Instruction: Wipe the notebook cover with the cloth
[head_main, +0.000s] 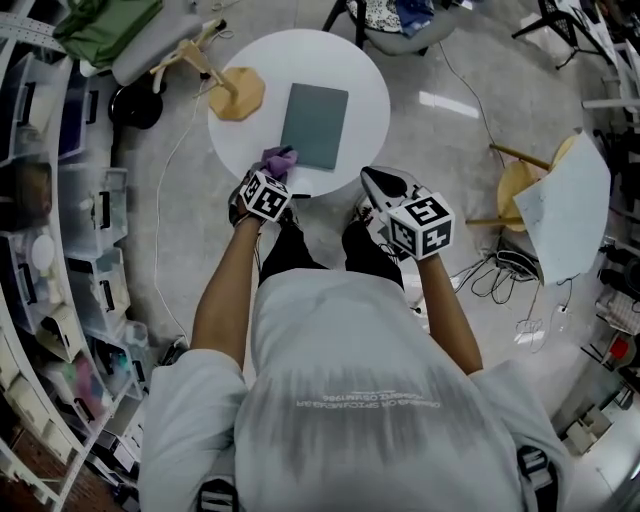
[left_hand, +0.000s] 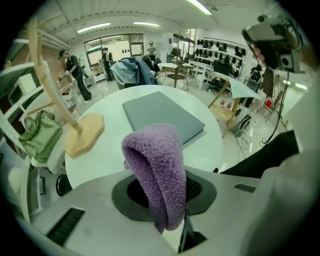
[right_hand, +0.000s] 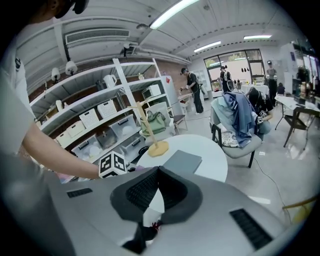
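The purple cloth (left_hand: 155, 165) is pinched in the closed jaws of the left gripper (left_hand: 165, 200), just below and left of the grey notebook (head_main: 314, 125) at the table (head_main: 300, 55) centre. The right gripper (right_hand: 157, 172) is closed on nothing. Wiping is judged not yet begun.

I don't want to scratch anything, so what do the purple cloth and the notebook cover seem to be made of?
The cloth: soft fleece or microfibre, going by its fuzzy, nubbly pile; matte. The notebook cover: a smooth, matte grey-green sheet, flat with crisp edges; card, plastic or faux leather, I cannot tell which.
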